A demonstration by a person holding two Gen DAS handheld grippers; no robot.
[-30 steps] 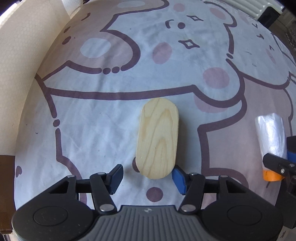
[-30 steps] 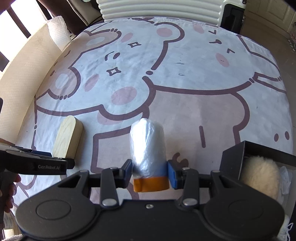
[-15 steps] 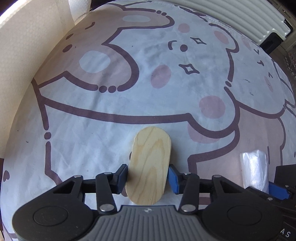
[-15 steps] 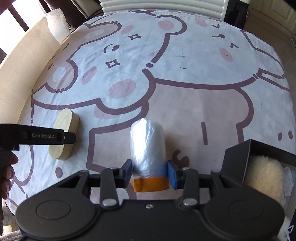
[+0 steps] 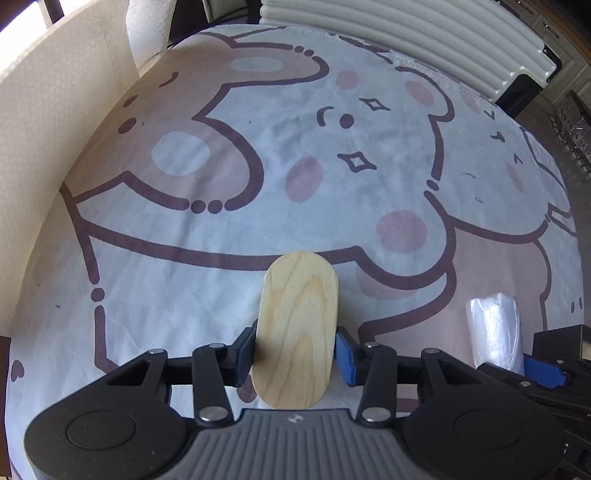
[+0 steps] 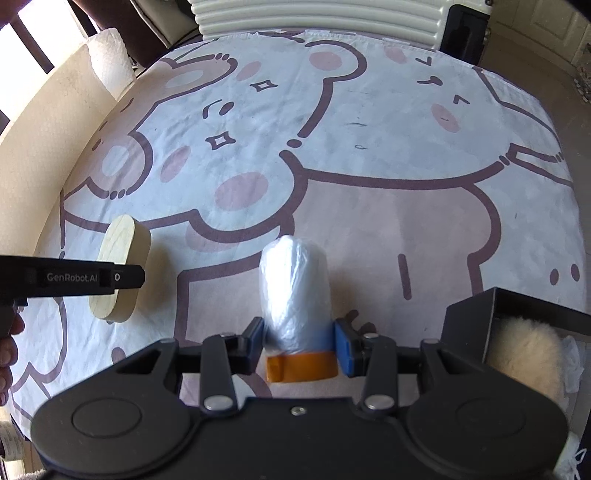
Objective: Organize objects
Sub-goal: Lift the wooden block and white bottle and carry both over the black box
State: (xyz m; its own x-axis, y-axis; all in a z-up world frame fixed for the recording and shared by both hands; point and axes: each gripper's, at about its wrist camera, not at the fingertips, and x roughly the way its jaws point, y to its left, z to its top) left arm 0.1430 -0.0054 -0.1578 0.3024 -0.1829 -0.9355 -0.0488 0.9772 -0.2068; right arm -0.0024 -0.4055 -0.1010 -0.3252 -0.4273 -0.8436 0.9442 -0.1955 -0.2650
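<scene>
Black box (image 6: 469, 325) at right edge of bear-print cloth (image 6: 369, 206) holds a cream fluffy item (image 6: 524, 350). Left gripper (image 5: 295, 350), jaws just closed in, clamps the wooden oval block (image 5: 297, 325) on the cloth. Right gripper (image 6: 298, 345) grasps the plastic-wrapped roll (image 6: 295, 288) beside the box.

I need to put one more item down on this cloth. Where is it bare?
Bare: the printed cloth beyond the wooden block and plastic roll, up to the white ribbed case. Crowded: the near edge, by the black box.

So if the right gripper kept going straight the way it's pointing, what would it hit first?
The plastic-wrapped roll already between the right gripper pads; past it, most likely the bear-print cloth, though depth is unclear.
</scene>
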